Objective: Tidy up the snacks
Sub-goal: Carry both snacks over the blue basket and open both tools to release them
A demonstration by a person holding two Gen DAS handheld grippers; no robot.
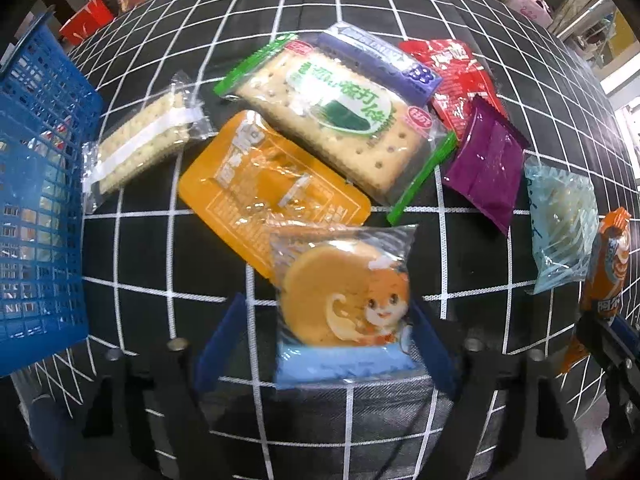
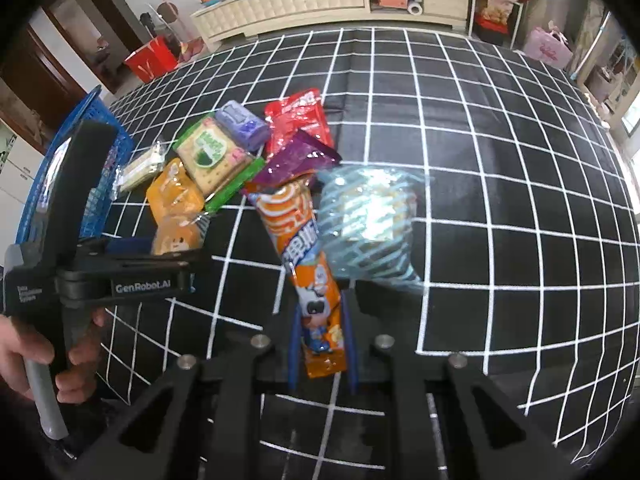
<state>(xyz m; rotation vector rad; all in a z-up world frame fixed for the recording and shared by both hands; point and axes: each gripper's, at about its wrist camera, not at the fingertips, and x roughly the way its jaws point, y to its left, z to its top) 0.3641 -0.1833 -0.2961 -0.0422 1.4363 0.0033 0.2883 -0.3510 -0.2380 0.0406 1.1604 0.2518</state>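
My left gripper [image 1: 332, 328] is shut on a round cake packet with a cartoon squirrel [image 1: 344, 292], held just above the cloth; it shows small in the right wrist view [image 2: 176, 240]. My right gripper [image 2: 322, 344] is shut on a long orange snack stick packet [image 2: 308, 264], also seen at the right edge of the left wrist view [image 1: 604, 280]. A pile of snacks lies ahead: an orange packet [image 1: 268, 192], a green-edged soda cracker pack [image 1: 340, 120], a clear cracker pack [image 1: 140, 144], a purple sachet [image 1: 488, 160], a red packet [image 1: 456, 76] and a pale blue packet [image 1: 560, 224].
A blue plastic basket [image 1: 36, 184] stands at the left of the pile, on a black cloth with a white grid [image 2: 500, 160]. A cabinet, a red bag and shelves stand beyond the table's far edge.
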